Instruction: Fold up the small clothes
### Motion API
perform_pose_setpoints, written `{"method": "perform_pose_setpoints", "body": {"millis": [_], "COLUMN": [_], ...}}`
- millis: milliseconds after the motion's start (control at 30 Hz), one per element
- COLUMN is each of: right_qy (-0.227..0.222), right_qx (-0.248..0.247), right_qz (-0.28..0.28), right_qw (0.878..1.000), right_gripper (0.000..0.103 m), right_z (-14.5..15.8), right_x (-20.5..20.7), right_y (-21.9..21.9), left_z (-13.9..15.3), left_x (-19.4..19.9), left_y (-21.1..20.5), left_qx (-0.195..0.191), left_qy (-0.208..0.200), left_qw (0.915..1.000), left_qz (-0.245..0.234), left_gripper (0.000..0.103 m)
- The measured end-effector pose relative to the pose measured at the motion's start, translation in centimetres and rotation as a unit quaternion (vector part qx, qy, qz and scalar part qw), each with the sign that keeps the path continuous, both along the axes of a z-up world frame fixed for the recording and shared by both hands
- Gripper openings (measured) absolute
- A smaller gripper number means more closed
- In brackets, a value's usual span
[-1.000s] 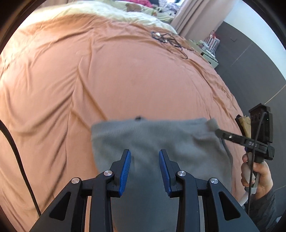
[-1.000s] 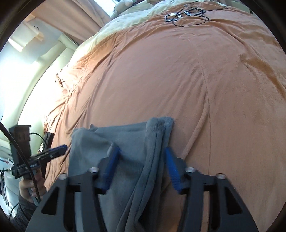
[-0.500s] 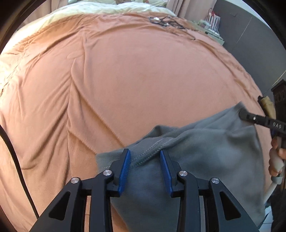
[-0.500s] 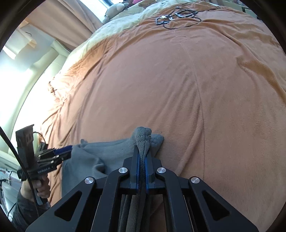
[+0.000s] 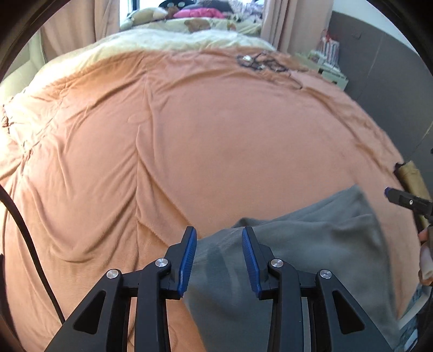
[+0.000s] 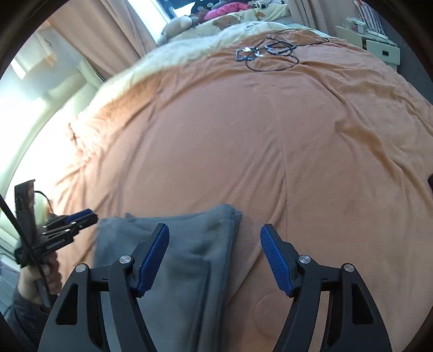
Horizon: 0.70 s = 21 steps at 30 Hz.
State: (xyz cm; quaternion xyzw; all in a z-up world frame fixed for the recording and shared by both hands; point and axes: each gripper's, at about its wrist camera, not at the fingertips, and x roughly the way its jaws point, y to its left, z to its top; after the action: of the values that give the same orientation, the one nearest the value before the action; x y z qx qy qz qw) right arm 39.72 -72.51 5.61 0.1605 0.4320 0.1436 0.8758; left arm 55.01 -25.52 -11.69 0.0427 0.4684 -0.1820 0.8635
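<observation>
A grey garment lies folded on the orange bedspread, near the bed's front edge. My left gripper hovers over its left end, open, with cloth showing below the gap but nothing pinched. In the right wrist view the garment has a thick folded edge on its right side. My right gripper stands over that edge with its jaws opening wide, and the pads do not touch the cloth. Each gripper also shows in the other's view: the right gripper and the left gripper, each in a person's hand.
A tangle of black cables lies far up the bedspread. Pillows and soft toys sit at the head, with curtains behind. A white shelf unit and a dark wall flank the right side. A black cord hangs at the left.
The right gripper closed on the garment's bunched edge, then opened and let it go; the cloth now lies flatter. Both grippers have lifted and tilted up, showing more of the bed.
</observation>
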Motion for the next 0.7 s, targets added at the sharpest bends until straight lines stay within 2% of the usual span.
{"method": "perform_pose_setpoints", "body": {"millis": [100,167,267,333,467,700], "right_qy": [0.006,0.016,0.045,0.059,0.083,0.097], "right_qx": [0.034,0.057,0.071,0.068,0.069,0.076], "right_qz": [0.018,0.038,0.052,0.054,0.031,0.018], "right_qw": [0.999,0.998,0.995,0.994,0.994,0.992], "right_gripper": [0.068,0.053,0.046,0.045,0.045,0.045], "right_z": [-0.1,-0.5,-1.7,-2.7,-4.4,-4.1], "right_x": [-1.6,-2.5,-3.3,-3.8,-3.4,-2.3], "right_y": [0.0,0.3,0.5,0.6,-0.7,-1.0], "left_z": [0.7,0.6,0.2,-0.4,-1.7,-3.7], "left_x": [-1.0,-1.3,-1.9,-2.1,-2.2,-1.5], "left_y": [-0.7,-1.1,-2.2,-2.8,-3.6,-4.9], "left_qx": [-0.031,-0.043,-0.035,-0.036,-0.028,-0.014], "left_qy": [0.014,0.026,0.030,0.038,0.050,0.058], "left_qw": [0.9990,0.9980,0.9974,0.9965,0.9959,0.9955], "left_qz": [-0.028,-0.039,-0.056,-0.065,-0.070,-0.073], "left_gripper": [0.037,0.037,0.034,0.029,0.028,0.026]}}
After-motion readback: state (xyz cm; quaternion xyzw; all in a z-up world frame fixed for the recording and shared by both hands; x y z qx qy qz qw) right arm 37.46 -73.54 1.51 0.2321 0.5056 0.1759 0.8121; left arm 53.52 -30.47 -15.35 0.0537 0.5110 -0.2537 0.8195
